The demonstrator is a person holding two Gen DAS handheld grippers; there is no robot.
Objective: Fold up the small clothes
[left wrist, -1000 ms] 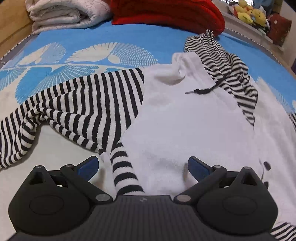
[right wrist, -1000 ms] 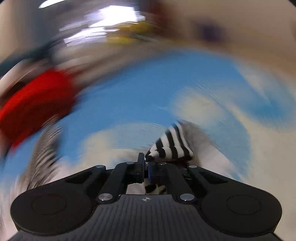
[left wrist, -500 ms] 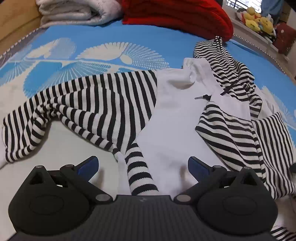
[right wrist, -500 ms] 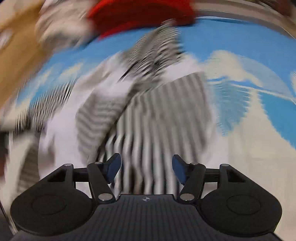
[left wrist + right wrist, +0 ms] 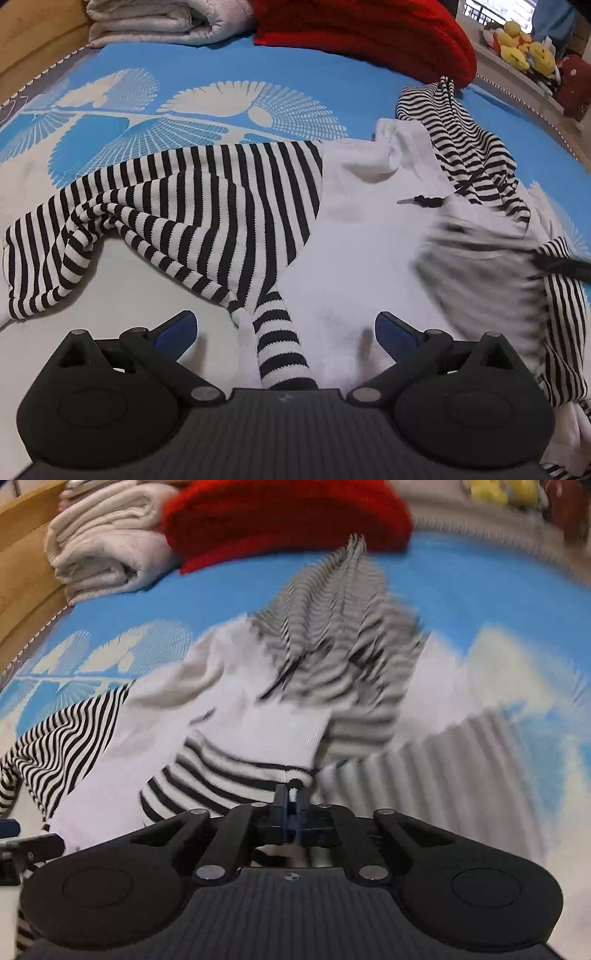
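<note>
The hooded top (image 5: 354, 236) lies spread across the blue bedspread (image 5: 221, 62) near its right edge, where your right gripper (image 5: 291, 805) pinches its striped sleeve (image 5: 221, 775) to fold it inward while your left gripper (image 5: 284, 332) hovers spread wide, holding nothing.

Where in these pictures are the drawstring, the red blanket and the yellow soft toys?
drawstring (image 5: 421, 200): left wrist view, its black cord on the white front.
red blanket (image 5: 362, 33): left wrist view, middle of its top.
yellow soft toys (image 5: 524, 51): left wrist view, middle toy.
</note>
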